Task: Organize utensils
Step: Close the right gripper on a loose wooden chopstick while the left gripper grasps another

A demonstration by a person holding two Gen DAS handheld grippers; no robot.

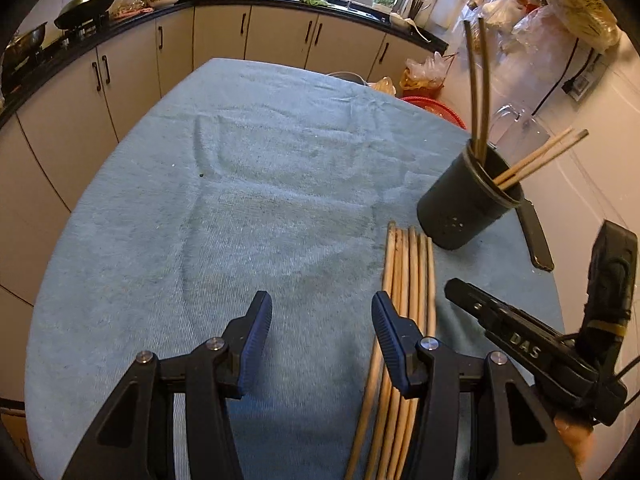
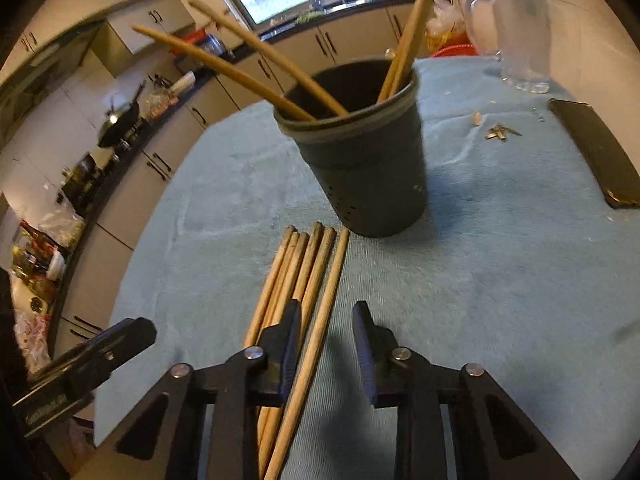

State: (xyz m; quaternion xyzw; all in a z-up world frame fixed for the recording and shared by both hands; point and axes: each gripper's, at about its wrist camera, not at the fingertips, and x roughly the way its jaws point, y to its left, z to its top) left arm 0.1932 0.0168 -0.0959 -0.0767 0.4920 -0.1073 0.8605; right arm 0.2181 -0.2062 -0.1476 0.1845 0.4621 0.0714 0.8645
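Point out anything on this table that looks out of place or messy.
Small husk-like scraps litter the blue cloth between the dark holder and the black phone. A row of loose chopsticks lies flat on the cloth outside the holder.

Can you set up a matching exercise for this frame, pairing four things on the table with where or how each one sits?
Things:
1. loose chopsticks
2. dark holder
3. phone
4. glass jug

Places or states:
A. standing upright with a few chopsticks leaning out of it
B. lying flat near the right edge of the cloth, screen dark
C. lying side by side on the blue cloth, in front of the holder
D. standing at the far right, behind the phone

Pairs: 1-C, 2-A, 3-B, 4-D
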